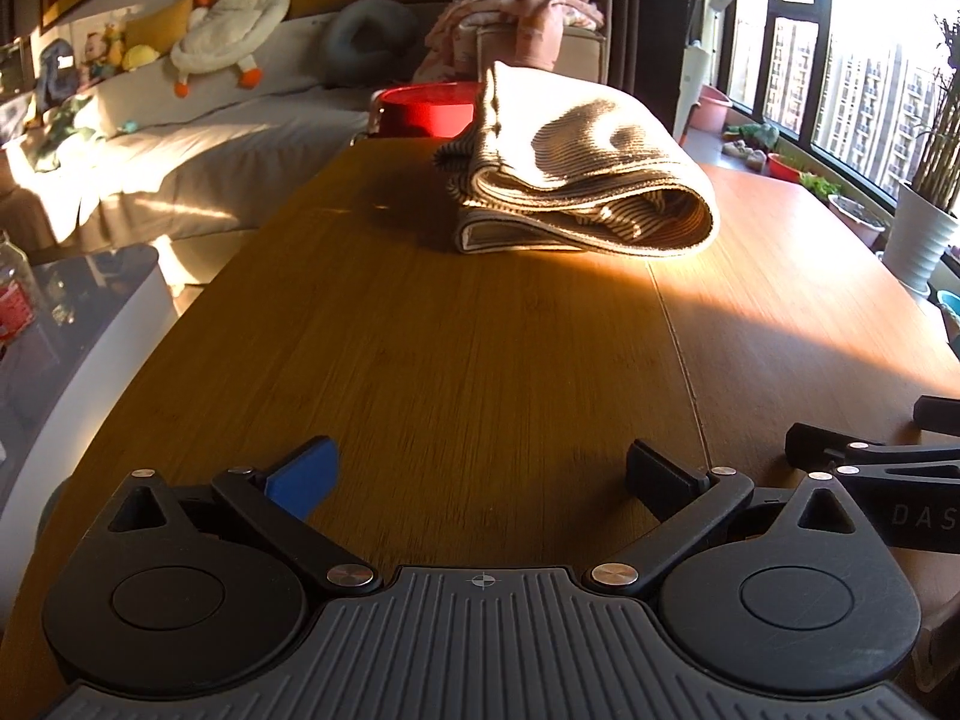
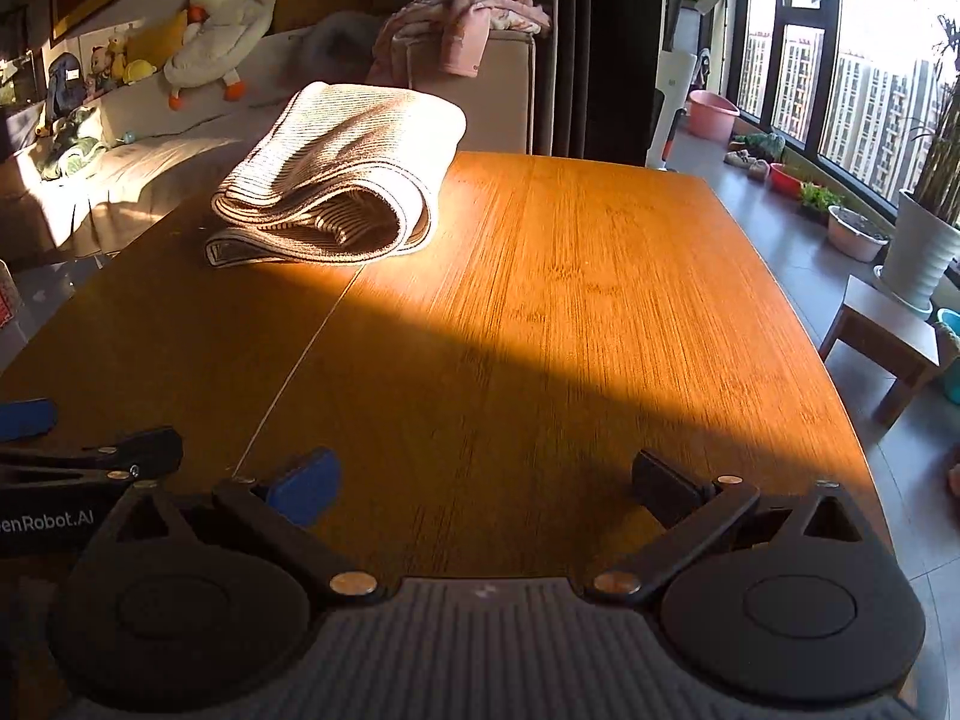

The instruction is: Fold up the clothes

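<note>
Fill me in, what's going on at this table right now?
A person holds two grippers low over the near end of the wooden table, side by side. The left gripper and right gripper are both open and hold nothing. The striped garment lies loosely folded in a bundle at the table's far end, touched by neither gripper. A red container sits just behind it.
</note>
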### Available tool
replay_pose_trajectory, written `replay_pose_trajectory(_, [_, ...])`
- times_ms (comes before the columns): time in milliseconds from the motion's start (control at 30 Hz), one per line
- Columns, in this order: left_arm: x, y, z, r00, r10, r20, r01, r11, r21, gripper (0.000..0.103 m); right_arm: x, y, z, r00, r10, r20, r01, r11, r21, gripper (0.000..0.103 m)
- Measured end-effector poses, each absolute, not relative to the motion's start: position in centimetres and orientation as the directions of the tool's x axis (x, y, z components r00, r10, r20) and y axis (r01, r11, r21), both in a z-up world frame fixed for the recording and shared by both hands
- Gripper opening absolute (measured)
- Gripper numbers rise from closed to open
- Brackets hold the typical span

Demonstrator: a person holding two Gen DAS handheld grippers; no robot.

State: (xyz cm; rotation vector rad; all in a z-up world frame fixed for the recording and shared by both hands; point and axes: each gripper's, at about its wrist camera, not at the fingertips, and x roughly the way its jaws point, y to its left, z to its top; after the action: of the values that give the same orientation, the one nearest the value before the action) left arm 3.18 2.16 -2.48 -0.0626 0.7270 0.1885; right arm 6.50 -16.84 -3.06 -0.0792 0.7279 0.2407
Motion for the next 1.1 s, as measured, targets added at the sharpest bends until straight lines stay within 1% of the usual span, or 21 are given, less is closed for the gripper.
replay_pose_trajectory(1100, [3.21, 2.15, -2.45, 0.734, 0.155, -0.662, -0.201, 0.980, 0.006, 0.103, 6.52, -16.93, -3.04, 0.724, 0.188, -0.664, -0.238, 0.971, 0.016, 0.103])
